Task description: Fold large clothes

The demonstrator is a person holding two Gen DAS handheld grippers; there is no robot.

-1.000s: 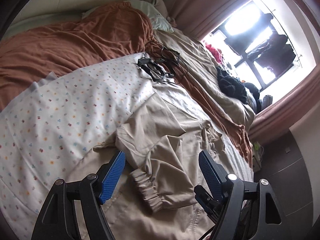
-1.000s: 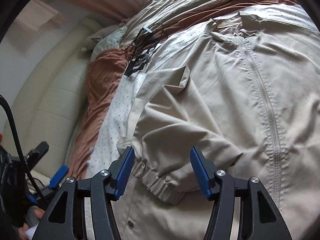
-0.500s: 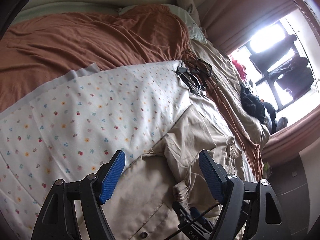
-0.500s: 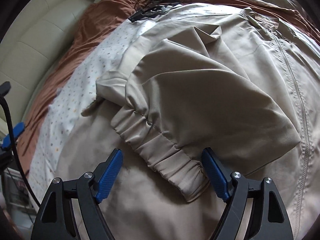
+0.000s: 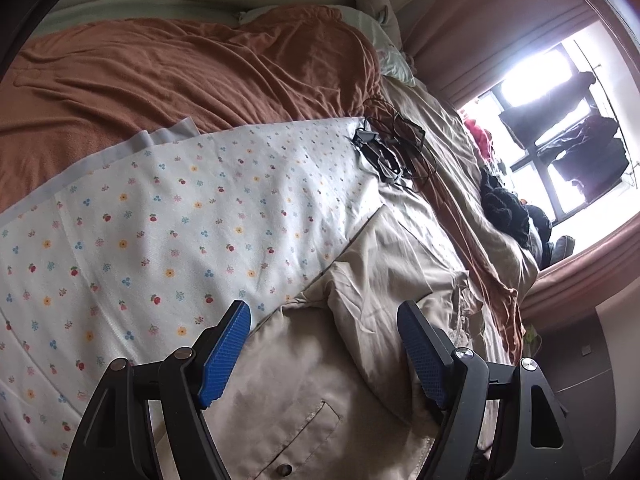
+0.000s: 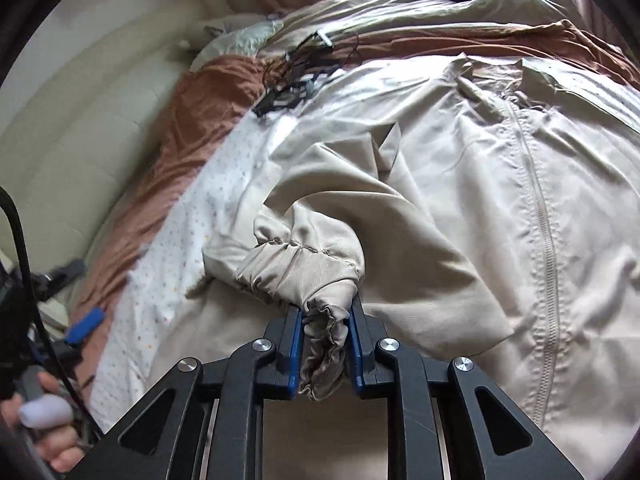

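A large beige zip jacket (image 6: 500, 208) lies spread on the bed, front up, zipper running down its middle. Its left sleeve is folded across the body. My right gripper (image 6: 325, 312) is shut on the sleeve's elastic cuff (image 6: 304, 272), which bunches between the blue pads and is lifted slightly. My left gripper (image 5: 324, 344) is open and empty, hovering over the jacket's (image 5: 380, 280) lower side near a buttoned pocket (image 5: 304, 432), at the edge of the floral sheet.
A white floral sheet (image 5: 160, 240) lies under the jacket, over a brown blanket (image 5: 180, 72). A tangle of black cables (image 5: 392, 152) sits near the jacket's collar. Dark clothes (image 5: 504, 208) pile by the window. The person's hand (image 6: 44, 420) shows at the lower left.
My right gripper has closed on the sleeve cuff and begun lifting it. My left gripper has shifted toward the jacket's lower side, staying open.
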